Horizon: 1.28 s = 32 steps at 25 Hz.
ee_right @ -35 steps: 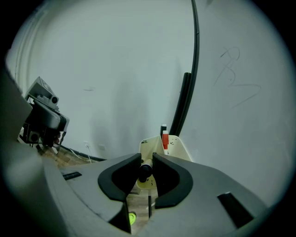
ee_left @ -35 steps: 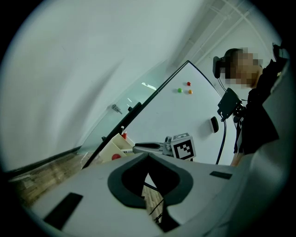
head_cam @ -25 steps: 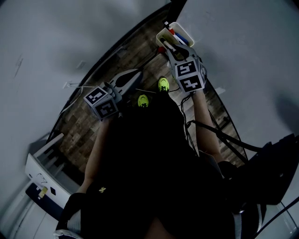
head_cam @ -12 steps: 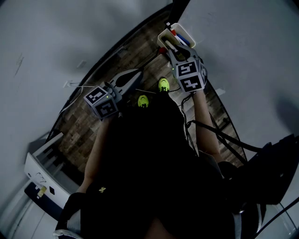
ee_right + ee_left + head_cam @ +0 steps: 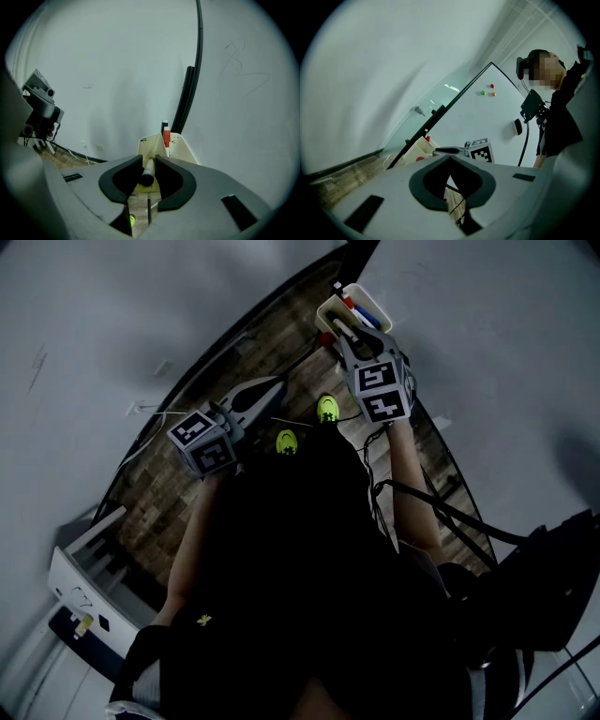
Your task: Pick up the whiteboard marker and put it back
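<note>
The right gripper (image 5: 149,161) is parked at the cream holder (image 5: 185,150) at the foot of the whiteboard (image 5: 497,112), and the one thing that has just changed is its jaws: they have eased apart a touch in the last half second. The whiteboard marker (image 5: 147,177) is between them, dark cap end towards the gripper's body and its pale barrel pointing forward into the mouth of the holder, where a red marker (image 5: 166,138) already stands upright. From where I stand the pads look to be against the barrel on both sides, so I read this as a grip only starting to slacken, not a marker already let go; whether its far end rests on the holder's wall or floor I cannot tell. Otherwise nothing has shifted: in the head view both hands sit where they were a second ago. The left gripper (image 5: 450,158) hangs level and off to the side, its tips pressed together on nothing. To my mind the return is nearly done: the marker is lined up with its place, and what remains is to open fully and draw the gripper back without dragging the marker out again.
</note>
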Available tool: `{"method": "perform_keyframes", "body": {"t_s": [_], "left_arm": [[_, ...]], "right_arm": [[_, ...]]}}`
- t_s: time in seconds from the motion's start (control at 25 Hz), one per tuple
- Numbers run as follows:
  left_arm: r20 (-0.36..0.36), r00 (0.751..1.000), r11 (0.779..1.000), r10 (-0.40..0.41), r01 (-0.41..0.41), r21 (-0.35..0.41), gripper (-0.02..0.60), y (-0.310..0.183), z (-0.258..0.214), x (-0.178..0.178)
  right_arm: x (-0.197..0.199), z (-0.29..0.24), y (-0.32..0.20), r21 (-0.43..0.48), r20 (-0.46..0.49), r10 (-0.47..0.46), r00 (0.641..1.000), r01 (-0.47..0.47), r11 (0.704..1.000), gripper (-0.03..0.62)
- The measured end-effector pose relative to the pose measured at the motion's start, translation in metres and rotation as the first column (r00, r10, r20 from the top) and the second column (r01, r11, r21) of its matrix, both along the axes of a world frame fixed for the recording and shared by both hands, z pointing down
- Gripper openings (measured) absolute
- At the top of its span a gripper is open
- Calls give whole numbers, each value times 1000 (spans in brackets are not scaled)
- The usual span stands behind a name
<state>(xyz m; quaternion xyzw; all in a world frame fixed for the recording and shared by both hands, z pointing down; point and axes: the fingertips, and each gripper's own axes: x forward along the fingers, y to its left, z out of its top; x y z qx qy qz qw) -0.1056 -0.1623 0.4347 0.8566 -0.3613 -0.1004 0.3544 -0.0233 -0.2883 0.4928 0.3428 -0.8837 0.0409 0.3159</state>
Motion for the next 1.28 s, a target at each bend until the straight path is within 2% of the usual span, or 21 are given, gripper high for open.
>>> {"method": "perform_keyframes", "body": {"t_s": [0.16,0.36,0.52,0.72,0.92,0.96,1.04,1.28], "left_arm": [[-1,1000,1000,4,-4,4,15,-1,-1,1],[-13,1000,1000,17,-17,19,15,2,-6,2],[-20,999,999,44,-43,32,15,8,-8,4],[-23,996,995,82,-81,49,15,21,-11,5],[-15,991,990,131,-130,55,15,35,-9,7],[-14,990,989,140,-139,55,15,36,-8,7],[-15,988,987,154,-153,51,15,38,-8,10],[-4,984,982,180,-180,55,15,42,-8,28]], "right_arm": [[0,-9,-1,19,40,7,999,-8,1000,111],[1,-24,3,29,75,26,997,-28,999,115],[2,-39,13,8,147,59,987,-61,998,115],[9,-52,36,-55,268,134,954,-124,991,111],[21,-58,64,-120,349,215,912,-184,976,103],[27,-58,69,-123,352,233,906,-202,972,99],[38,-58,77,-117,342,262,903,-236,965,6],[59,-54,100,-134,357,265,896,-232,963,6]]}}
